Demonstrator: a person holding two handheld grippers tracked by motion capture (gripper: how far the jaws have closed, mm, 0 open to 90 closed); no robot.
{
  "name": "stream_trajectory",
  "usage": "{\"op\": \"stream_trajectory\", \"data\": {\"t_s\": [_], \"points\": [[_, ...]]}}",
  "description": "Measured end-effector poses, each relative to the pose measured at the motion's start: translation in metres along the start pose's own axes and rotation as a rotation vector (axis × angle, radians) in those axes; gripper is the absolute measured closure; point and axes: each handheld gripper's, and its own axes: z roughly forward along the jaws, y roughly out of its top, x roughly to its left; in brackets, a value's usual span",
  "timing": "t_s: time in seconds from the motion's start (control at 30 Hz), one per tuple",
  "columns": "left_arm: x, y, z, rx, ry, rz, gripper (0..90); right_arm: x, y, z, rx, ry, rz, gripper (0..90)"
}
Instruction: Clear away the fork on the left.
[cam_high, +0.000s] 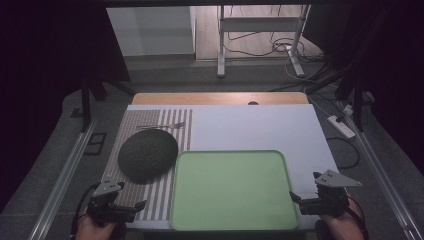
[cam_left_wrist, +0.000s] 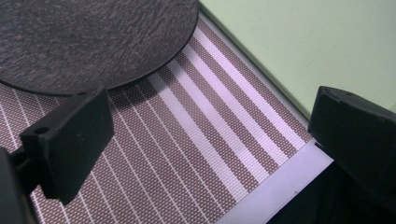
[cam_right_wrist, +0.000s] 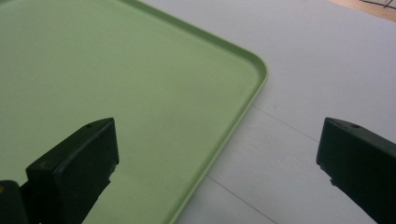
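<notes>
A dark round textured plate (cam_high: 147, 155) lies on a brown-and-white striped placemat (cam_high: 159, 200) at the table's left. A thin metal utensil (cam_high: 162, 126) rests across the mat's far end. To the right of the mat sits a bare light green tray (cam_high: 230, 192). My left gripper (cam_high: 122, 207) hovers at the mat's near corner, open with nothing between its fingers. In the left gripper view the left gripper (cam_left_wrist: 205, 126) looks over the placemat (cam_left_wrist: 187, 140), the plate (cam_left_wrist: 93, 42) and the tray (cam_left_wrist: 303, 42). My right gripper (cam_high: 306, 187) is open beside the tray's right rim; the right gripper (cam_right_wrist: 217, 140) straddles the tray (cam_right_wrist: 116, 70) edge.
The white tabletop (cam_high: 260, 127) stretches behind the tray, with a wooden strip (cam_high: 220, 98) at its far edge. Metal rails (cam_high: 62, 180) run along both sides. A power strip (cam_high: 341, 126) and cables lie on the floor at right; a desk frame (cam_high: 260, 30) stands beyond.
</notes>
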Motion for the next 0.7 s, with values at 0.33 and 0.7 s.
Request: {"op": "stream_trajectory", "data": {"t_s": [0.33,0.7], "points": [[-0.0004,-0.0010,-0.0014,-0.006,-0.002,0.002,1.4,-0.0035,0.0004,0.0023,0.014,-0.021,0.042,0.0],[0.0011,-0.0017,-0.0019,-0.008,-0.005,-0.014,1.1,-0.0043,0.0012,0.0038,0.029,-0.017,0.053,0.0]]}}
